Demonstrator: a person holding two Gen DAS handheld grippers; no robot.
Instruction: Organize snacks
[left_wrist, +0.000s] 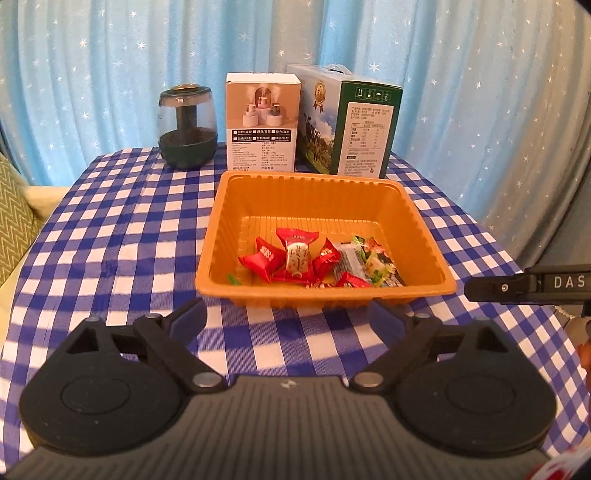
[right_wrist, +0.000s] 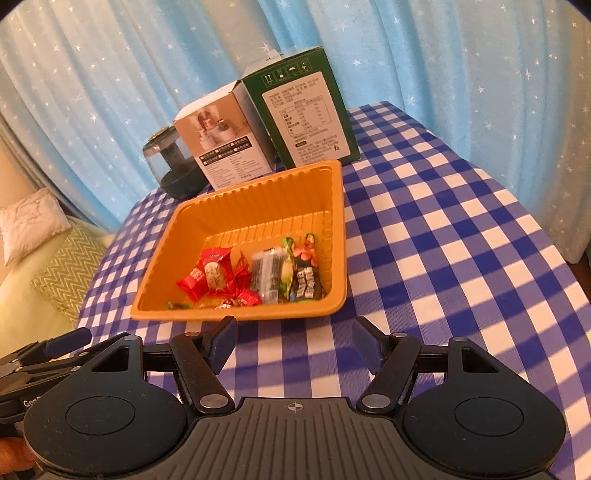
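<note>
**Both hand-held grippers empty, snacks gathered in the orange tray**

The snacks (left_wrist: 317, 264) lie in a loose heap at the near end of the orange tray (left_wrist: 421, 221), which sits on the checked bench (left_wrist: 110, 240). No wrapper shows on the cloth outside the tray in either view, so the sorting looks close to done, if not finished.

The left hand-held gripper (left_wrist: 286, 319) has its jaws spread wide, with nothing between them, only cloth below. The tray's near rim lies straight ahead of it, just beyond the fingertips, and the heap is directly past that rim. The right hand-held gripper (right_wrist: 293, 345) is also parted, somewhat less widely, and likewise holds nothing. From it the tray (right_wrist: 338, 206) lies ahead and a little to the left, its long axis running away and to the right, towards the boxes.

Any coming move turns on that short reach forward over the near rim. The left gripper faces the tray more squarely, so I judge it better placed for the red wrappers (left_wrist: 264, 258); the dark and green packets (right_wrist: 304, 277) sit nearer the right gripper's side.

The left view shows the front of the white box (left_wrist: 262, 122), the green box (left_wrist: 354, 125) and the dark jar (left_wrist: 187, 127) behind the tray. The right view alone shows a cushion (right_wrist: 31, 221) off the bench's left edge.
</note>
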